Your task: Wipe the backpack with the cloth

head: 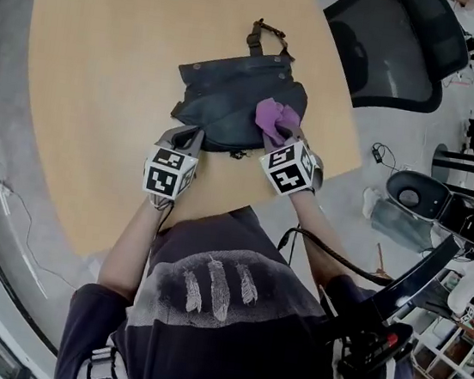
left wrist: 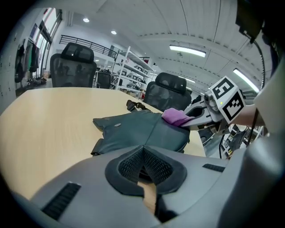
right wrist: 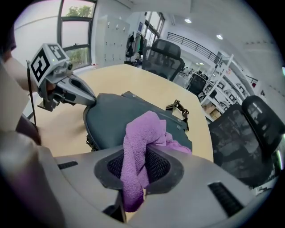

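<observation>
Your right tongs [right wrist: 135, 156] are clenched on the purple cloth [right wrist: 143, 130], bunched on the backpack [head: 227, 96] just ahead of their tips. Your left tongs [left wrist: 143, 150] are closed on nothing, tips at the bag's near edge. With no real hold there, a firm wipe away from you could slide the bag across the table [head: 94, 87], or drag the loosely hanging cloth out of the right jaws.
</observation>
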Tool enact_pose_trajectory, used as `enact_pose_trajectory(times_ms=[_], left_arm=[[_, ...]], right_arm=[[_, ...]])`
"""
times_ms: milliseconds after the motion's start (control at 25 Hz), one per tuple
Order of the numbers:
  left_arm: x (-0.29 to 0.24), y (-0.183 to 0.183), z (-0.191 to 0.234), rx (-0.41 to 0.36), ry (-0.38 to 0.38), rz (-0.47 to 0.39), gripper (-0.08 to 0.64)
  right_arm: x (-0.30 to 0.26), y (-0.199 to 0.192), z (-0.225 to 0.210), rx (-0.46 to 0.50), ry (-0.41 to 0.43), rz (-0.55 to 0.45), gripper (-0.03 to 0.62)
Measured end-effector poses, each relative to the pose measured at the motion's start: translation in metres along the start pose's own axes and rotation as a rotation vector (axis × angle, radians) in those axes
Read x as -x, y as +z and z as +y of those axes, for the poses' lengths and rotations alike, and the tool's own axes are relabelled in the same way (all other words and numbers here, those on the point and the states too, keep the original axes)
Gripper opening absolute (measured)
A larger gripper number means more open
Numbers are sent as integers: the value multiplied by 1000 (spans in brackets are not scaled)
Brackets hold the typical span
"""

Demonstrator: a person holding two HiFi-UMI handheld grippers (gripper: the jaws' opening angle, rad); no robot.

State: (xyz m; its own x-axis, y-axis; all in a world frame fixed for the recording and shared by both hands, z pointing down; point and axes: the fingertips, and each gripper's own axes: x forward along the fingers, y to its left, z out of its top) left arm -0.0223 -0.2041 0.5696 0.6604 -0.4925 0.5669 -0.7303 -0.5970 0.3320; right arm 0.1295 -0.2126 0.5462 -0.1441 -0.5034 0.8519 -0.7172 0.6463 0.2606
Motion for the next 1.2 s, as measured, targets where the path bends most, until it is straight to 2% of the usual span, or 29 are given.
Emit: enact_pose_trajectory(times_ms=[160, 360, 600, 720, 840, 920, 960, 1040, 1120, 1200], left_arm=[[1, 1, 1, 6, -11, -10, 6], [4, 2, 1, 19, -20, -19, 6], [25, 7, 33, 73, 78, -73, 6], [34, 8, 43, 71, 105, -77, 6], [43, 6, 49, 79, 124, -76, 6], [45, 4, 50, 87, 129, -72, 6], [45, 4, 49, 88, 129, -69, 6], [44, 4, 45, 85, 126, -65, 6], [42, 7, 42, 73, 121, -64, 6], [42, 11, 41, 58, 121, -65, 6]], right_arm=[[-1, 23, 26, 0, 83, -44, 61], [-10, 48, 75, 73, 178, -65, 61], [-11, 67, 113, 92, 287, -98, 61], [-13, 79, 135, 101, 356, -118, 61], [-7, 93, 145, 71, 431, -161, 61], [4, 101, 137, -16, 479, -219, 61], [11, 101, 123, -68, 477, -250, 61], [23, 93, 75, -178, 408, -303, 61], [37, 76, 6, -306, 285, -347, 61], [53, 53, -63, -397, 121, -366, 61]])
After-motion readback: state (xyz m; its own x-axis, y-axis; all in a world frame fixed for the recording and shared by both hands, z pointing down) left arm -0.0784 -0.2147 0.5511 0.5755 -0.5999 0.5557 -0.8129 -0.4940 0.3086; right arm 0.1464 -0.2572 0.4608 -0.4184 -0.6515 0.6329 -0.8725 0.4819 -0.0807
